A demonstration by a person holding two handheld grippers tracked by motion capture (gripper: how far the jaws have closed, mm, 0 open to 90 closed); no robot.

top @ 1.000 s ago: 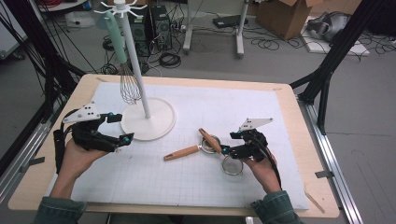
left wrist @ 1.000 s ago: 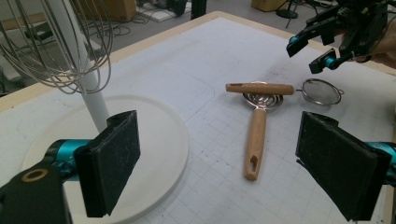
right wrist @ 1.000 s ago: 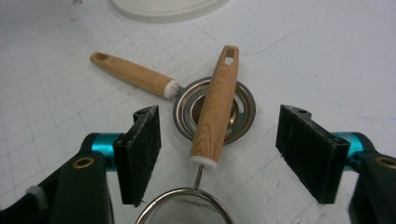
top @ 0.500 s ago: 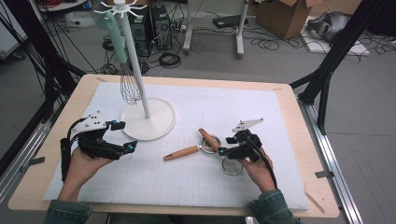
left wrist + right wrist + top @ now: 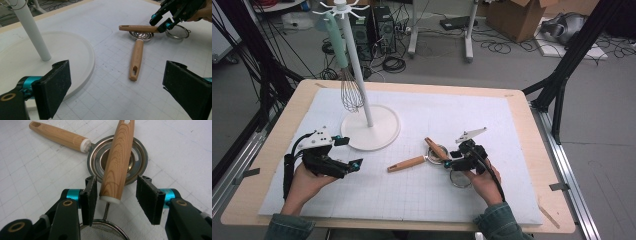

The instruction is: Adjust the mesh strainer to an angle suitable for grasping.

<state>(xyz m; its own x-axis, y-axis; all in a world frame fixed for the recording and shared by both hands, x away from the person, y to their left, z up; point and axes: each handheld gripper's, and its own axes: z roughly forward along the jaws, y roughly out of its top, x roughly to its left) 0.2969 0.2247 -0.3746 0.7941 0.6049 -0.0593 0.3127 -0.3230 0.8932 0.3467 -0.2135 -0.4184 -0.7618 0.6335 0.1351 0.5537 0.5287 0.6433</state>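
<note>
A mesh strainer lies on the white mat, and its wooden handle [image 5: 115, 162] rests across the steel bowl [image 5: 96, 157] of a second utensil. That utensil's own wooden handle [image 5: 407, 163] points left. My right gripper [image 5: 117, 197] is open, with a pad on each side of the strainer handle's near end and gaps to both. The mesh basket [image 5: 459, 178] sits under that hand. My left gripper [image 5: 350, 151] is wide open and empty beside the stand's base [image 5: 371, 127]. In the left gripper view [image 5: 120, 92] it faces both handles and the right gripper [image 5: 162, 21].
A white pole stand [image 5: 357, 65] rises from a round base at the mat's left. A wire whisk [image 5: 350, 90] with a pale green handle hangs from it. The wooden table edge [image 5: 542, 150] frames the mat. Black frame legs stand at both sides.
My right gripper has slid left until its jaws stand either side of the strainer handle. The left hand has drifted slightly right and toward the near edge.
</note>
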